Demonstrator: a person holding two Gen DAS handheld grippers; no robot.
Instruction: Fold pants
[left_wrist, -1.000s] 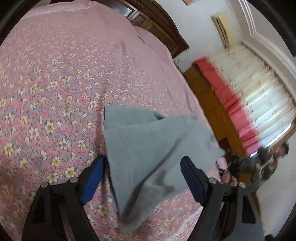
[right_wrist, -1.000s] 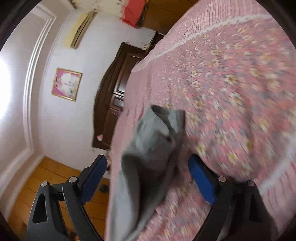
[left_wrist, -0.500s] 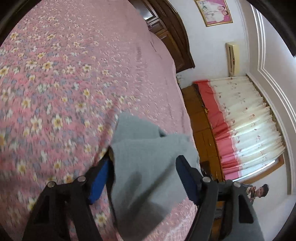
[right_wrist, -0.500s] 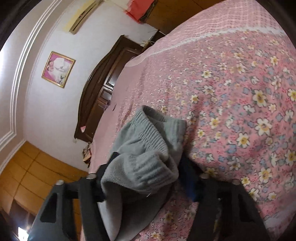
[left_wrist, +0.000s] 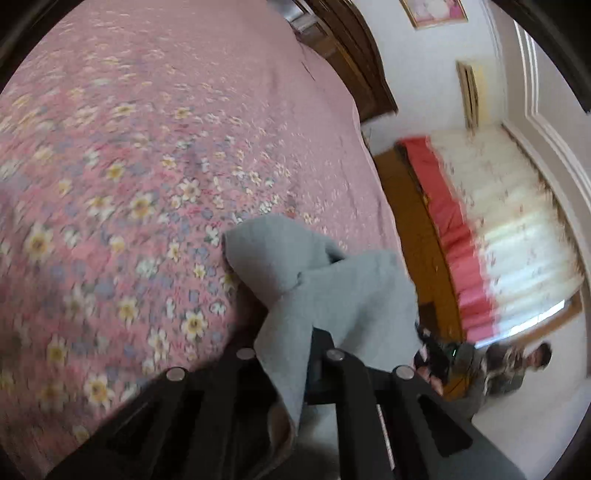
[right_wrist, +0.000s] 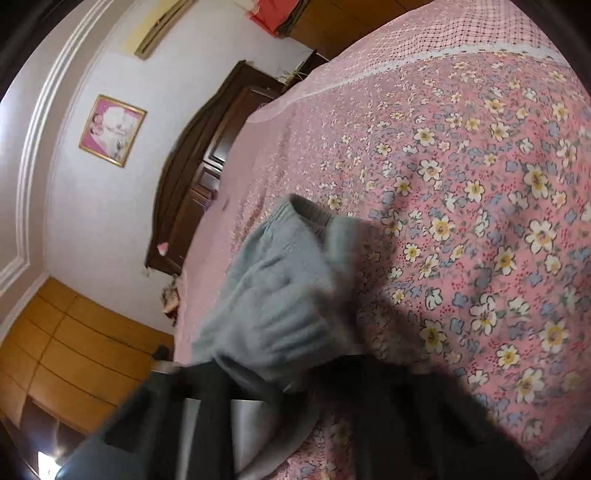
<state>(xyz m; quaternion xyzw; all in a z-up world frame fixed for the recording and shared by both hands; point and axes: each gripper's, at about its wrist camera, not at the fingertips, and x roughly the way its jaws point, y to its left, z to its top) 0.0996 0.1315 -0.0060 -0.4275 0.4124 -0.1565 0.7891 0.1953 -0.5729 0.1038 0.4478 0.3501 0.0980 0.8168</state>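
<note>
Left wrist view: grey pants (left_wrist: 332, 295) bunch up, soft and creased, on the bed (left_wrist: 147, 166). Left hand-held gripper (left_wrist: 295, 354) is closing, pinching their cloth. Right hand-held gripper (right_wrist: 291, 369) is closing on the ribbed waistband.

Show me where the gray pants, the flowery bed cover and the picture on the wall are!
gray pants (left_wrist: 343, 291), left wrist view, bunched cloth above the jaws
flowery bed cover (right_wrist: 480, 229), right wrist view, bare flowered part
picture on the wall (right_wrist: 112, 129), right wrist view, its pink middle

We see grey fleece pants (left_wrist: 332, 291), bunched and creased, ribbed waistband (right_wrist: 314, 214) uppermost, lying at the floral bed's edge.
</note>
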